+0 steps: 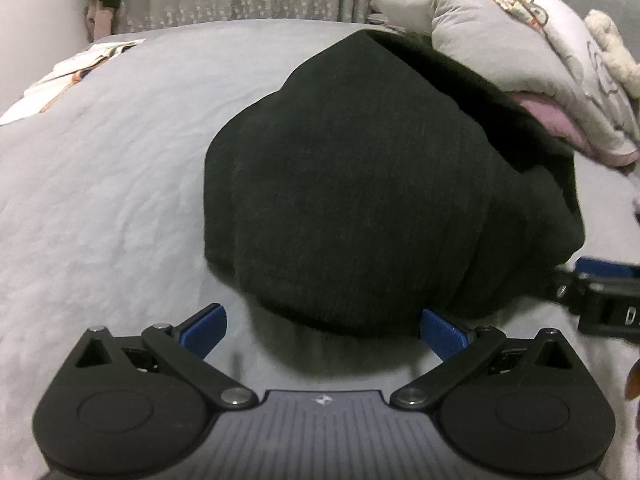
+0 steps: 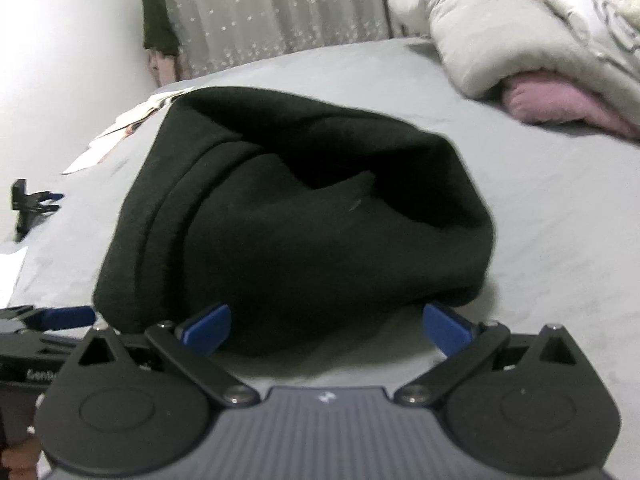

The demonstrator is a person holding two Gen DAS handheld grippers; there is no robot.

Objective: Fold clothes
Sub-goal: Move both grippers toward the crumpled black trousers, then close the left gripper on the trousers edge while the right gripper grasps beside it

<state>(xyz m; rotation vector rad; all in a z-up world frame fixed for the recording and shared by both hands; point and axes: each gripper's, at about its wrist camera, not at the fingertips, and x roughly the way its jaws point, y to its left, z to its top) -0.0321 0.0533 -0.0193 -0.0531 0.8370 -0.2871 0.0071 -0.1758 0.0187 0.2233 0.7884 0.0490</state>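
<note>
The left gripper (image 1: 322, 330) and right gripper (image 2: 326, 328) both hover with blue fingers spread wide, gripping nothing, at the near edge of a black garment (image 1: 352, 200). It lies folded in a thick, soft, layered bundle on the grey bedsheet (image 1: 112, 184).

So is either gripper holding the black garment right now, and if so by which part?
Neither. Both the left gripper and the right gripper have their jaws wide open at the near edge of the black garment, gripping nothing.
</note>
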